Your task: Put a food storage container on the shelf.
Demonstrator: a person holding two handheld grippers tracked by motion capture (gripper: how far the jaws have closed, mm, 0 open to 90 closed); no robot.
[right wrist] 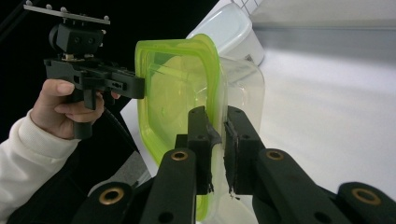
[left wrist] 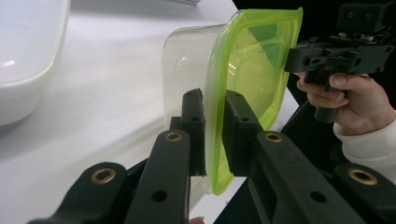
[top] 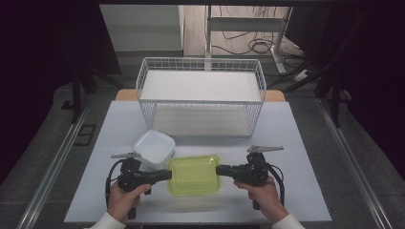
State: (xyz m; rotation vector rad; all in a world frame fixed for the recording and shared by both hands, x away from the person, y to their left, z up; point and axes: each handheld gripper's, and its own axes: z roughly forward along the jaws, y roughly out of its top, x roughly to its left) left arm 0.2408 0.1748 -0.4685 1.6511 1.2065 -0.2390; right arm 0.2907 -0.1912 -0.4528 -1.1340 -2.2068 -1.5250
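Observation:
A clear plastic container with a lime-green lid (top: pixel 193 174) hangs just above the white table (top: pixel 286 143), held from both ends. My left gripper (top: pixel 168 175) is shut on its left rim, and in the left gripper view the pads pinch the green lid edge (left wrist: pixel 215 140). My right gripper (top: pixel 218 170) is shut on the opposite rim, with the green lid (right wrist: pixel 173 88) and the clear tub wall (right wrist: pixel 247 93) showing past the jaws in the right gripper view. A white lidded container (top: pixel 154 148) rests on the table just behind the left gripper.
A white wire basket (top: pixel 200 95) with a white bottom stands at the back of the table. The white container (left wrist: pixel 28 56) lies close to the left gripper. Dark floor, rails and cables surround the table.

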